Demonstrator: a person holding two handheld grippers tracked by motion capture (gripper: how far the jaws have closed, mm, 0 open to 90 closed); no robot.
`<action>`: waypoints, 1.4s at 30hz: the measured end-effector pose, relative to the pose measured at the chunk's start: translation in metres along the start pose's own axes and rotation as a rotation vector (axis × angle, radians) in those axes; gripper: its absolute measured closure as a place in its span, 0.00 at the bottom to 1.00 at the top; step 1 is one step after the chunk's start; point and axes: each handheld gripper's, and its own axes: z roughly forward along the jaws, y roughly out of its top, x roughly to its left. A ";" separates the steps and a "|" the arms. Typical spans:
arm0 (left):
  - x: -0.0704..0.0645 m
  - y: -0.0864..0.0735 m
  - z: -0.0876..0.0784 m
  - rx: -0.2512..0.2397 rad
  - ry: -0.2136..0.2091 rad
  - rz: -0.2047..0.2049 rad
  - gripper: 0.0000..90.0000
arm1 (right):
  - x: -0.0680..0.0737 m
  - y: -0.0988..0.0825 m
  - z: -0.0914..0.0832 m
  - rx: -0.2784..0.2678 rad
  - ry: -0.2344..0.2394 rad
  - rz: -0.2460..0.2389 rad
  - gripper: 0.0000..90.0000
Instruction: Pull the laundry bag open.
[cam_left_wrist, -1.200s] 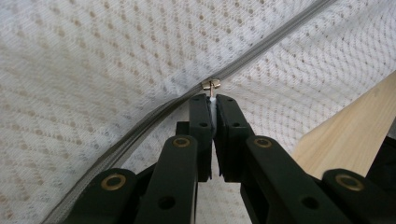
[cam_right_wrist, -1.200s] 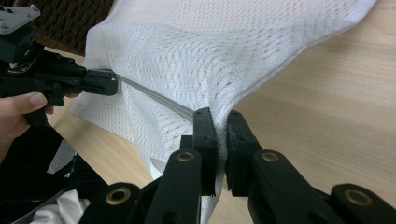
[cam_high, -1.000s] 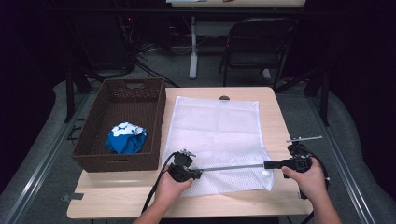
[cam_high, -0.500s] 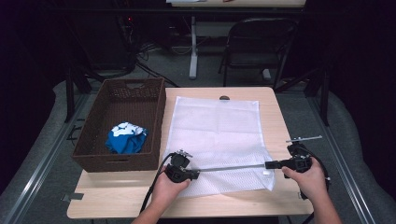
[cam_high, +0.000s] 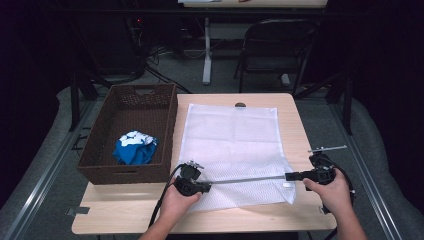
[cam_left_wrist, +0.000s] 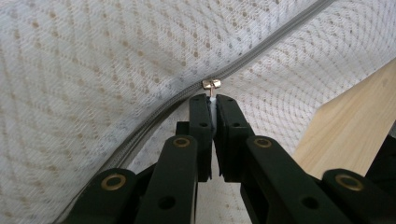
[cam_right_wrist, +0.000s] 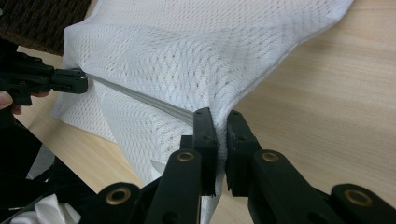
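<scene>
A white mesh bag (cam_high: 230, 140) lies flat on the wooden table (cam_high: 295, 120), its near edge lifted between my two grippers. The grey zipper (cam_high: 245, 179) runs taut along that edge. My left gripper (cam_high: 204, 185) is shut on the small metal zipper pull (cam_left_wrist: 211, 85), seen close up in the left gripper view with the jaws (cam_left_wrist: 212, 105) pinched just below the slider. At the bag's right end my right gripper (cam_high: 289, 176) is shut on the mesh beside the zipper, the fabric bunched between its jaws (cam_right_wrist: 219, 119). The left gripper (cam_right_wrist: 81, 79) shows farther along the zipper (cam_right_wrist: 140, 97).
A brown woven basket (cam_high: 130, 100) stands at the table's left with a blue and white cloth (cam_high: 135, 147) inside. A small dark object (cam_high: 240, 105) sits at the bag's far edge. A folding chair (cam_high: 280, 40) and table legs stand beyond.
</scene>
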 end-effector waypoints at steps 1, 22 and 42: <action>0.001 0.000 -0.001 0.000 0.002 -0.002 0.96 | 0.000 0.000 0.000 -0.001 -0.002 0.002 0.94; 0.019 -0.017 -0.017 0.013 0.041 -0.029 0.96 | -0.003 0.000 -0.001 -0.006 -0.008 0.011 0.94; 0.034 -0.033 -0.035 0.019 0.071 -0.065 0.96 | -0.003 0.000 0.001 0.004 -0.012 0.008 0.94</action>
